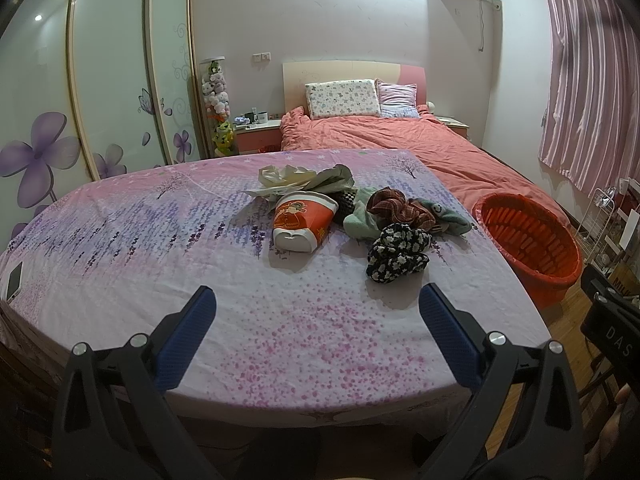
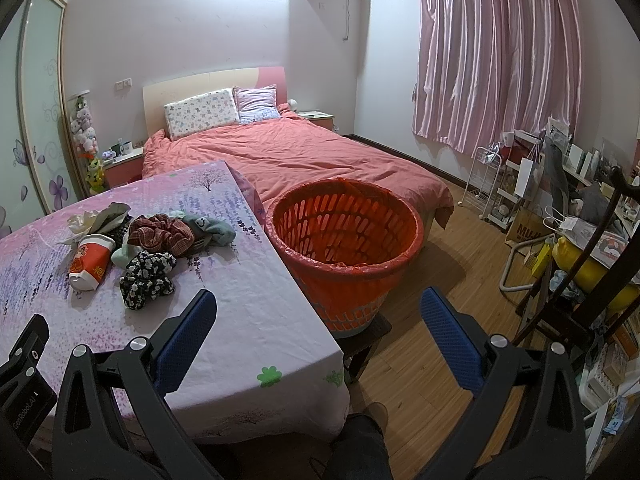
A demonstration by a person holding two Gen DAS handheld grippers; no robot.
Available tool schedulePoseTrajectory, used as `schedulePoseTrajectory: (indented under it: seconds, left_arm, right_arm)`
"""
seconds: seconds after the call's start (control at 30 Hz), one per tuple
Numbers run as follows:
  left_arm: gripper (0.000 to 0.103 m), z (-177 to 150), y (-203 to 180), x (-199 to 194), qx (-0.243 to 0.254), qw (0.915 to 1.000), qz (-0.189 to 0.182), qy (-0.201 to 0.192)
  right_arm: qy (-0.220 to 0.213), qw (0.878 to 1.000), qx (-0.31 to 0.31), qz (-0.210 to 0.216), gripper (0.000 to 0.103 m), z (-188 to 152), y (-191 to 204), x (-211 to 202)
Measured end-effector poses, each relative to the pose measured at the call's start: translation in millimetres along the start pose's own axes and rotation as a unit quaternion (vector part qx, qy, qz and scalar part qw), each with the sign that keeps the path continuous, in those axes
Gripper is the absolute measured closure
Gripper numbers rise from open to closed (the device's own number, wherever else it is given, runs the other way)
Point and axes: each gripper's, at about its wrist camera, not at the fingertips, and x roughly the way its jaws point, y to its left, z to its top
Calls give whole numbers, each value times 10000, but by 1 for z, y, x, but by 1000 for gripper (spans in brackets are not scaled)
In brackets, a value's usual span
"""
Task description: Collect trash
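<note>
A pile lies on the table with the pink-purple floral cloth [image 1: 160, 248] [image 2: 224, 320]. In it are a crushed red-and-white paper cup [image 1: 302, 222] [image 2: 89, 264], crumpled beige paper [image 1: 296, 180] [image 2: 86, 220], a black floral cloth [image 1: 396, 254] [image 2: 146, 276], a plaid cloth [image 1: 400, 206] [image 2: 160, 234] and a mint sock [image 1: 362, 220] [image 2: 216, 230]. An orange basket [image 1: 528, 236] [image 2: 348, 248] lined with a red bag stands right of the table. My left gripper [image 1: 316, 304] is open, short of the pile and holding nothing. My right gripper [image 2: 318, 308] is open over the table's right edge, in front of the basket.
A phone [image 1: 14, 280] lies at the table's left edge. A bed with a coral duvet [image 2: 288, 160] stands behind the table. Cluttered shelves and a white rack [image 2: 532, 184] line the right wall over wooden floor [image 2: 420, 380]. A person's leg [image 2: 360, 440] shows below.
</note>
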Motion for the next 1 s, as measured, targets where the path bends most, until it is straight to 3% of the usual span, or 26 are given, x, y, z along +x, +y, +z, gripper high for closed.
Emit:
schedulePoseTrajectory:
  seconds: [1.0]
  left_arm:
    - [4,0,0,0,-1,10000,2,8]
  right_arm:
    - [31,10000,-1,30,2,1,0,0]
